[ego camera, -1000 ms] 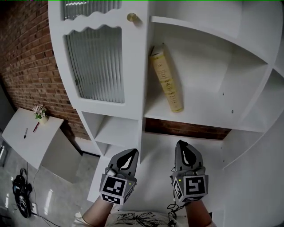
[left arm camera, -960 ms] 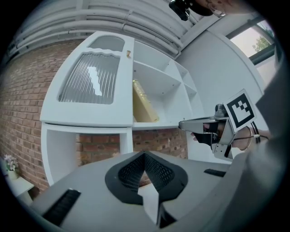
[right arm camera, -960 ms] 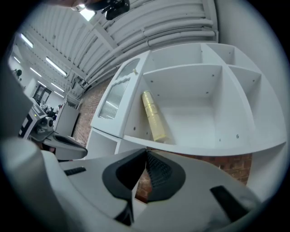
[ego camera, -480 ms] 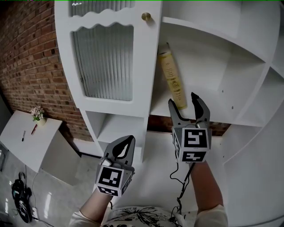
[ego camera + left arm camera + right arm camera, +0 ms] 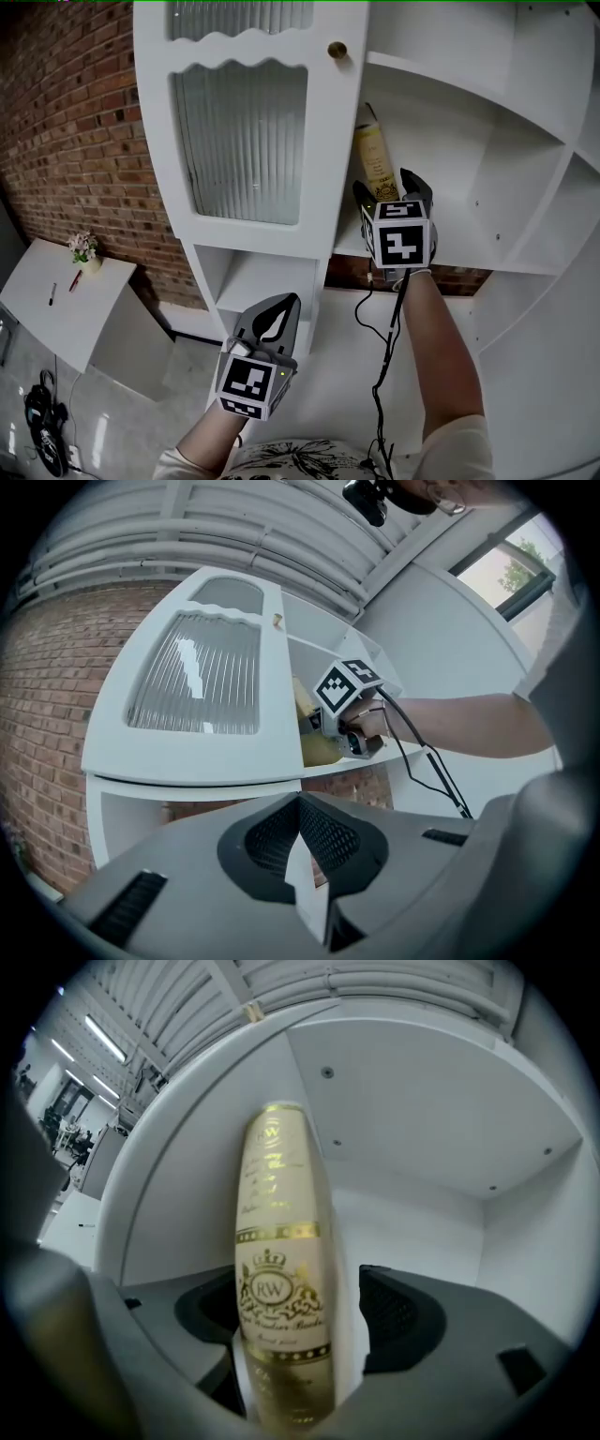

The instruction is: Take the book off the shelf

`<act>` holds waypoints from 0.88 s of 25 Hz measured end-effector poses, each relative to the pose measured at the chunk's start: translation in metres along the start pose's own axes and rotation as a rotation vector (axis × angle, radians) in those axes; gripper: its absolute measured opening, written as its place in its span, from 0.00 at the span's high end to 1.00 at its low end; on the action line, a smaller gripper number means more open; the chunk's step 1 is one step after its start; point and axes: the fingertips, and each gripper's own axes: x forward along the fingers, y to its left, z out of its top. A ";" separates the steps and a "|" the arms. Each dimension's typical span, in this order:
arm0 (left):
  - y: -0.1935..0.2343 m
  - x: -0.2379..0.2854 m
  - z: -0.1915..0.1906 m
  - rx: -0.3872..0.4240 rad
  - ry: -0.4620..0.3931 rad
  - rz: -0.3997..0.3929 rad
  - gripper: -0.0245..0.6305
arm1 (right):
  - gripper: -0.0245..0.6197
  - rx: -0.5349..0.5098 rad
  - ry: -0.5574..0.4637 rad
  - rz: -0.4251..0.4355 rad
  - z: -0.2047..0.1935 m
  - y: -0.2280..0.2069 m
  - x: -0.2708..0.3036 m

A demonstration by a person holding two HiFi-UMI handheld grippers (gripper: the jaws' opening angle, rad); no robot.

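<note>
- Right claw (image 5: 386, 187): jaws have just been opening and now stand wide, straddling the book (image 5: 373, 155). There's a gap at one pad, so no squeeze.
- Book: cream spine with gold print facing out. It stands tilted on the white shelf (image 5: 469, 220), top leaning on the compartment's left wall.
- Left claw (image 5: 278, 314): clenched, empty, held low, well apart from the book.
- Ribbed-glass cabinet door (image 5: 244, 141) with gold knob (image 5: 337, 50) sits just left of the book's compartment.
- Brick wall (image 5: 66, 141) is further left, with a white table (image 5: 56, 300) carrying a flower pot (image 5: 84, 249) below.

Lower end of the book (image 5: 373, 157) behind the right gripper (image 5: 387, 190), its fine print blurred.
</note>
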 end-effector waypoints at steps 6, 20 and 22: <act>0.007 0.007 -0.006 -0.005 -0.005 -0.003 0.94 | 0.48 -0.034 0.045 -0.023 -0.004 -0.003 0.021; 0.004 0.000 -0.018 -0.036 0.022 0.006 0.94 | 0.60 -0.074 -0.021 -0.056 -0.003 -0.014 -0.002; 0.002 -0.006 -0.017 -0.038 0.025 0.000 0.94 | 0.60 -0.067 -0.033 -0.054 -0.002 -0.013 -0.014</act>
